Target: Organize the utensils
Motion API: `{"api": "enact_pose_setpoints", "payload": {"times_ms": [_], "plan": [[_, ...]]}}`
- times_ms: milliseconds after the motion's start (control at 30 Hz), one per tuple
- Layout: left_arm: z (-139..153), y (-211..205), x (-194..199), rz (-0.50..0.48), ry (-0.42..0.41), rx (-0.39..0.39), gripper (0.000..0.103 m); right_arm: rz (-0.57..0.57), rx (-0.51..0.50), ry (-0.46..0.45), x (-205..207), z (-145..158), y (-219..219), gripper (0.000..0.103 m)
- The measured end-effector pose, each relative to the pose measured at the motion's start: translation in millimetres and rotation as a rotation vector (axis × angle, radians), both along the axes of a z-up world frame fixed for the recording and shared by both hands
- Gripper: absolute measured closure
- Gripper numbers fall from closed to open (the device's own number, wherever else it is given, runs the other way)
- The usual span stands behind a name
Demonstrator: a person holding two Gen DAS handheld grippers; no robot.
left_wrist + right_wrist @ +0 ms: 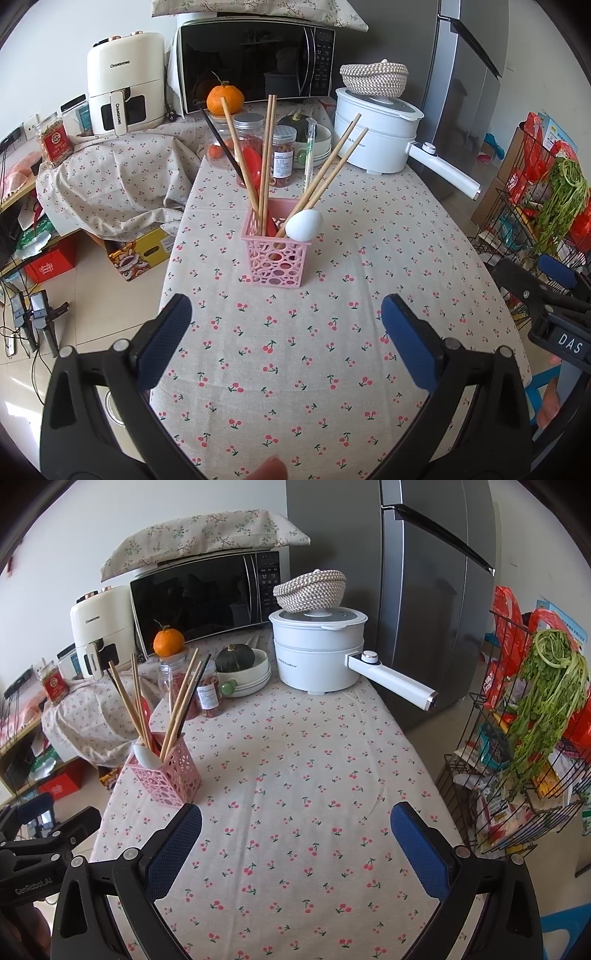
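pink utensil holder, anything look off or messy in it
Nothing is spilled or tipped. The pink utensil holder stands upright on the cherry tablecloth. The wooden chopsticks splay at different angles instead of bundled, and the white spoon bowl rests over the rim.

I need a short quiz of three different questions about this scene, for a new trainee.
1. True or false: the white spoon stands in the pink basket.
2. Which fruit sits on the jar lid: A) orange B) apple?
3. Fill in: both the left tongs and the right tongs are ____.

Key: 1 true; 2 A; 3 open.
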State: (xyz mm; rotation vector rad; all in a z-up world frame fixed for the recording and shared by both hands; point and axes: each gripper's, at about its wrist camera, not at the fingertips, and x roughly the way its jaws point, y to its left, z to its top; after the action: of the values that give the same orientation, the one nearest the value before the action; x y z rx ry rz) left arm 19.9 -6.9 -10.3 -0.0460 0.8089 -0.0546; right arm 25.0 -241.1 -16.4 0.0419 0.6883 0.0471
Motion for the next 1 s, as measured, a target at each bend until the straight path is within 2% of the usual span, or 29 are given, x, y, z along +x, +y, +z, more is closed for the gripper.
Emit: {"api": "enact_pose_setpoints", "payload": {"times_ms": [267, 1000], "plan": [[4.6, -2.6, -3.6, -0.011, -0.027, 0.003, 0.001, 0.008, 0.0, 0.016, 2.7, -4.3, 1.9, 0.0], [3.1, -7.6, -1.9, -0.014, -0.016, 0.002, 0.001, -0.009, 0.006, 0.033, 5.5, -10.1, -0.2, 0.0]]}}
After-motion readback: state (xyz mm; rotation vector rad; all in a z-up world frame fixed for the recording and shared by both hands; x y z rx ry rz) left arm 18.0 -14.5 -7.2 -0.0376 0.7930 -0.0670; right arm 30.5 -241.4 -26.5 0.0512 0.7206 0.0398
